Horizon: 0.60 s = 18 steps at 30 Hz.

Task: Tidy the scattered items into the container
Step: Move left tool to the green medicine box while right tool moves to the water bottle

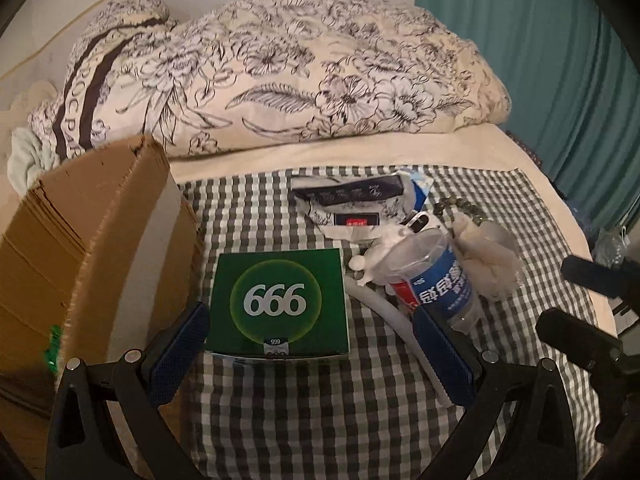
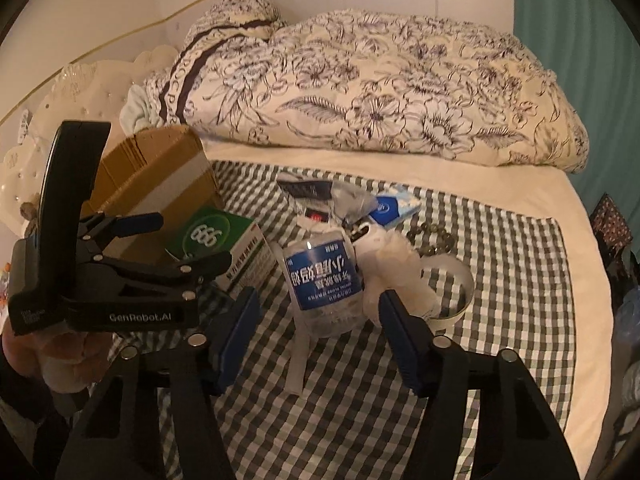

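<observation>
A green "999" box (image 1: 280, 304) lies on the checked cloth (image 1: 320, 400) just ahead of my open left gripper (image 1: 308, 344), whose blue pads stand wider than the box. The cardboard box (image 1: 80, 248) stands to its left. A crushed clear bottle with a blue label (image 1: 436, 284) lies to the right among a white tube (image 1: 384, 312), white mesh (image 1: 488, 260), a tissue pack (image 1: 352, 204) and beads (image 1: 464, 206). In the right wrist view my open right gripper (image 2: 320, 340) faces the bottle (image 2: 324, 276). The left gripper (image 2: 120, 272) shows by the green box (image 2: 216, 236) and the cardboard box (image 2: 160, 176).
A floral duvet (image 1: 280, 68) is piled at the back of the bed. A teal curtain (image 1: 560, 60) hangs at the right. A white bowl (image 2: 456, 292) sits behind the mesh. The bed edge runs along the right side.
</observation>
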Each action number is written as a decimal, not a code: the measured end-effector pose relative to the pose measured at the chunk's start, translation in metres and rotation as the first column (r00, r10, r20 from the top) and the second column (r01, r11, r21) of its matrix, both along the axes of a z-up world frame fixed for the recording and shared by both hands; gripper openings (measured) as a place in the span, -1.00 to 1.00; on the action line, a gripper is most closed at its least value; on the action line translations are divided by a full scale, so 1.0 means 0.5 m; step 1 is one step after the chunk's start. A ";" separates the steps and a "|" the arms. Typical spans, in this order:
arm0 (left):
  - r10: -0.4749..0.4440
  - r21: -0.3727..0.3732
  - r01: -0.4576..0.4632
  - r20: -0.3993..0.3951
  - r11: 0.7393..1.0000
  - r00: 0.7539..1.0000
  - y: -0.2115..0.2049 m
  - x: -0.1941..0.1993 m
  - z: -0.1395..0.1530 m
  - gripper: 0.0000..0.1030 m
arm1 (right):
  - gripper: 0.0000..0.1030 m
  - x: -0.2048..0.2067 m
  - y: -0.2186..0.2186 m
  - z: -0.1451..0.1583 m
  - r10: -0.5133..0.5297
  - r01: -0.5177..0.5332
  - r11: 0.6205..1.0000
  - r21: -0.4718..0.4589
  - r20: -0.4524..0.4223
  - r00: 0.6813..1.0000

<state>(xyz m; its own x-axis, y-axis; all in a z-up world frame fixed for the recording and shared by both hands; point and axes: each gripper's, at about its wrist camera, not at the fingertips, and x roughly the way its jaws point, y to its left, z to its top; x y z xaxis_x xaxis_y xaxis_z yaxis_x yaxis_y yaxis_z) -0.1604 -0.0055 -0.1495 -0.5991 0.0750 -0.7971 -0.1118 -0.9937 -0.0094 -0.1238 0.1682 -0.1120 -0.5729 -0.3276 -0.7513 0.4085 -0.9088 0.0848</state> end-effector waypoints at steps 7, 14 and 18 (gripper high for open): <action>0.029 0.013 -0.030 0.034 0.999 0.999 -0.015 -0.025 -0.038 1.00 | 0.15 -0.023 -0.014 -0.037 0.010 -0.010 1.000 0.005 0.033 0.999; 0.036 0.003 -0.036 0.039 0.999 0.999 -0.015 -0.043 -0.057 1.00 | 0.15 -0.051 -0.026 -0.065 0.013 -0.014 1.000 0.015 0.059 0.998; 0.034 -0.015 -0.034 0.020 0.999 0.999 -0.014 -0.050 -0.063 1.00 | 0.15 -0.068 -0.034 -0.082 0.013 -0.015 1.000 0.025 0.073 0.997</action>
